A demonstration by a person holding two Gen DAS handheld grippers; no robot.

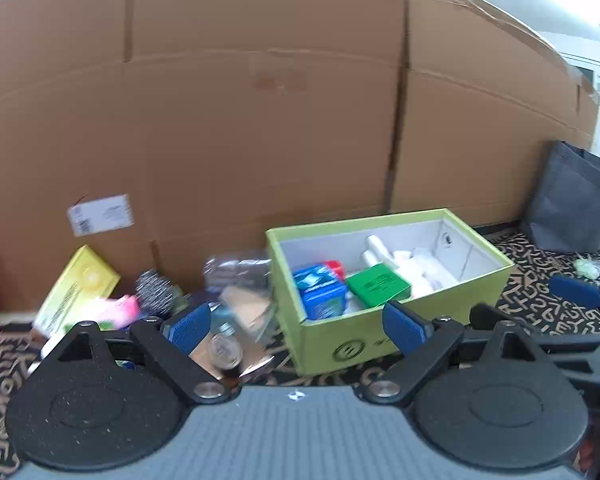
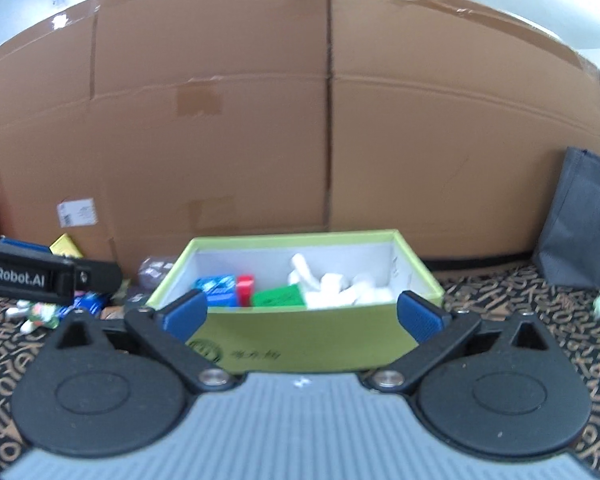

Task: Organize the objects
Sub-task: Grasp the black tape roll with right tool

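Both our tongs are released and hold nothing. The left tongs (image 1: 298, 326) hang over the loose pile (image 1: 228, 312) on the patterned cloth (image 1: 540, 280), just left of the green box (image 1: 380, 332); the right tongs (image 2: 302, 316) face the box (image 2: 300, 340) head-on, its near wall between their blue pads (image 2: 184, 314). Inside lie a blue carton (image 2: 218, 290), a red block (image 2: 245, 288), a green carton (image 2: 278, 296) and white pieces (image 2: 340, 286). We judge the risk to be in the pile: things overlap there, so closing the tongs could pinch two at once or knock the yellow box (image 1: 78, 284). The picture is blurred, so aim may slip.
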